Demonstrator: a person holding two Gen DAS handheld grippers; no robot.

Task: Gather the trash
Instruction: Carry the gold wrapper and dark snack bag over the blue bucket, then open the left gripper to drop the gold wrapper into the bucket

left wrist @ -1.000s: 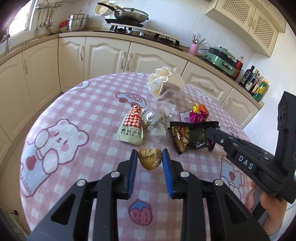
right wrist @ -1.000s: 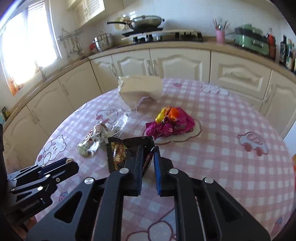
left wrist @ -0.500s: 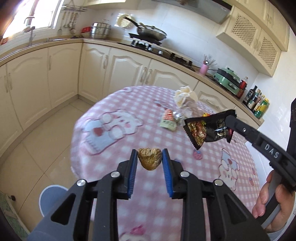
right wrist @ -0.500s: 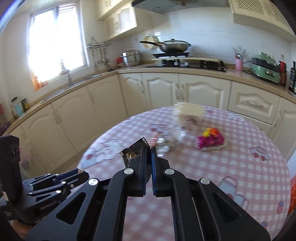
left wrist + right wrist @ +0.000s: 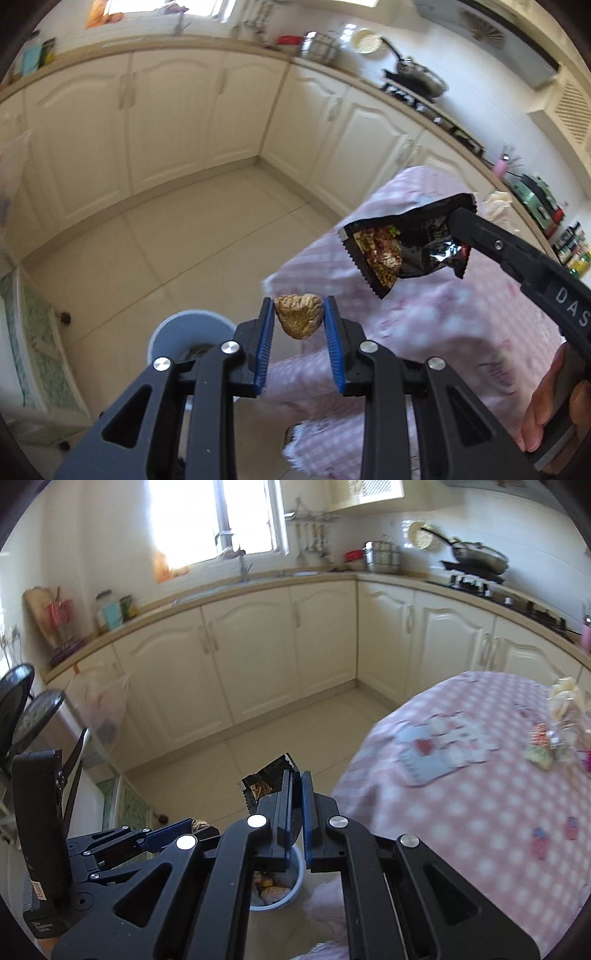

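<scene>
a round grey-blue plastic bin (image 5: 291,886) on the floor holds crumpled wrappers. the right gripper (image 5: 456,218), marked "das", has its jaws clamped on a black foil snack bag (image 5: 402,243), long axis sloping down-left. the left gripper (image 5: 299,319) pinches a crumpled gold foil wad (image 5: 298,319), above the bin beside the pink checked bench (image 5: 480,812).

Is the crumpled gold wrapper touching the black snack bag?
Apart. The left wrist view shows the gold wrapper between the left gripper's fingers, with tablecloth visible between it and the black snack bag.
</scene>
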